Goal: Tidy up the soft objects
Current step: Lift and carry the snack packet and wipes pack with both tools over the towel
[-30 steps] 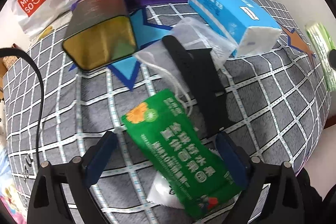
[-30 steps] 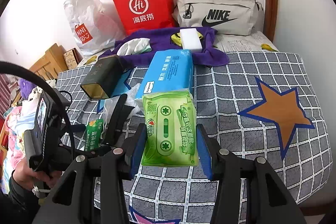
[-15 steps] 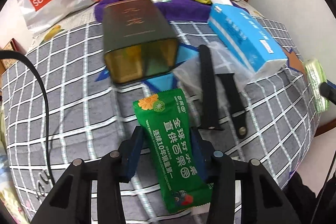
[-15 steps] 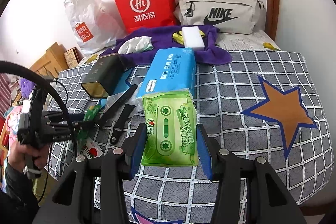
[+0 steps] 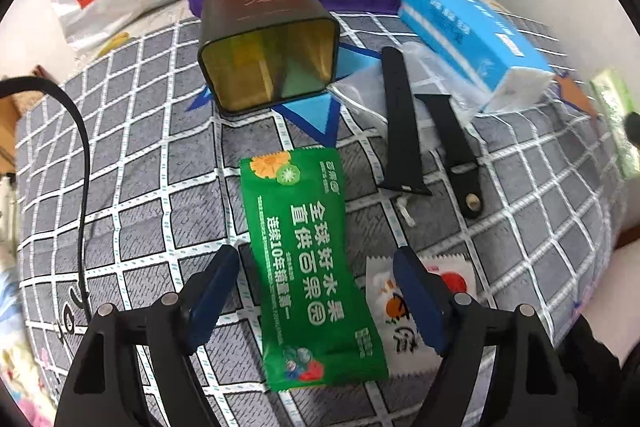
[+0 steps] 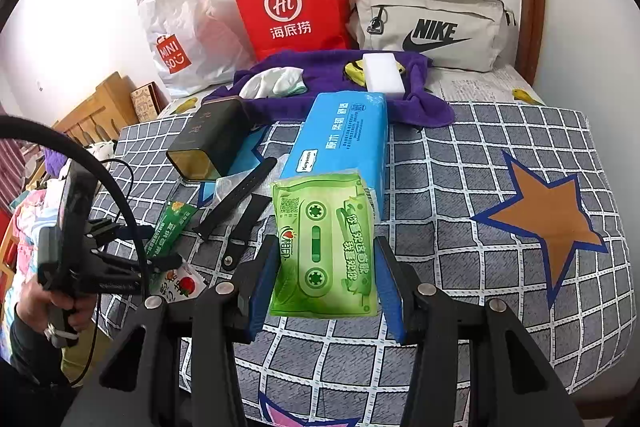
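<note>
Jaws of the left gripper [image 5: 316,279] stand wide around the dark green sachet [image 5: 310,267], which lies loose on the checked bedspread [image 5: 140,187]; those of the right gripper [image 6: 326,281] clamp the light green tissue pack [image 6: 324,247]. Little looks sorted: the blue tissue box [image 6: 340,143], black straps [image 5: 404,131] and white sachet [image 5: 384,299] lie scattered.

Bright, even indoor light; soft shadows, strong fisheye bending, dark vignetted corners.
</note>
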`<state>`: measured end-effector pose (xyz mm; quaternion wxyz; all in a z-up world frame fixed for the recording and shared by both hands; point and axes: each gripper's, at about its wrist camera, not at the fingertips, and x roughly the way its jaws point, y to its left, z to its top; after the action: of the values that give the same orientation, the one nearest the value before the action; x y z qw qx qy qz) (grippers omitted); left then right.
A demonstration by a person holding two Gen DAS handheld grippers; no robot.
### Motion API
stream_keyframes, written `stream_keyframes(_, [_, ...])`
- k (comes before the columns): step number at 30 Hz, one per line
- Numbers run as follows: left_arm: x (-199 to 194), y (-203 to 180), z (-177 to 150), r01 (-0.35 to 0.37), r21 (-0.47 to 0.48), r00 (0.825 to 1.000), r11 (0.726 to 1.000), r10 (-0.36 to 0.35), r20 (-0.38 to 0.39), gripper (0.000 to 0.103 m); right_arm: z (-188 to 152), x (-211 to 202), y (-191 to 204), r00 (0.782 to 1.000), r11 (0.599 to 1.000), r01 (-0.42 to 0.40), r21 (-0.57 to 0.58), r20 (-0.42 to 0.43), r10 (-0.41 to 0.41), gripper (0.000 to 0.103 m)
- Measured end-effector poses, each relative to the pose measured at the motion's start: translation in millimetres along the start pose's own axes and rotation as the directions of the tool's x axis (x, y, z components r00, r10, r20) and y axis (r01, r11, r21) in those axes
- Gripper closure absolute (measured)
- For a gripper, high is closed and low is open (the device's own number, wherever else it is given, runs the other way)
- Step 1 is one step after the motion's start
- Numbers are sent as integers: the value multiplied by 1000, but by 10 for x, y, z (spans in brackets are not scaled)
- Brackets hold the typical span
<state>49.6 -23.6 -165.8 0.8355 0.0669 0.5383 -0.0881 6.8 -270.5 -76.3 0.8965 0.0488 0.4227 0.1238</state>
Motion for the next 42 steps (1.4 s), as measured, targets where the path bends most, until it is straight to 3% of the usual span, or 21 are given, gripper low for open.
stream_keyframes(1, [-6,5,4,-13,-25,1000,1000,13,8,32,-1,-1,-3,1000,1000,-3,2,0,3,56])
stream_keyframes(3, [-38,43,6,-36,-57,999,998,38,26,55,-6,-5,-3,1000,1000,-4,2,0,4,56])
stream_keyframes(7, [-83,201,27,-22,-105,999,994,25,28,72,-25,-5,19,1000,1000,-10,-9,-2,10,56])
stream_keyframes(11, [-158,373,53,67,-146,997,987,-60,52,75,-15,4,33,1000,1000,-21,-12,1,21,56])
stream_keyframes(16, [-338,491,156,124,-152,989,981,-110,97,76,79,-10,36,1000,1000,-14,-19,15,15,57])
stream_keyframes(29, [-578,745,439,157,-187,976,970,-123,181,76,527,-19,61,997,998,-60,-37,44,61,57])
stream_keyframes(42, [-671,880,907,169,-167,970,971,-135,200,76,1116,51,58,994,995,-43,-89,94,52,57])
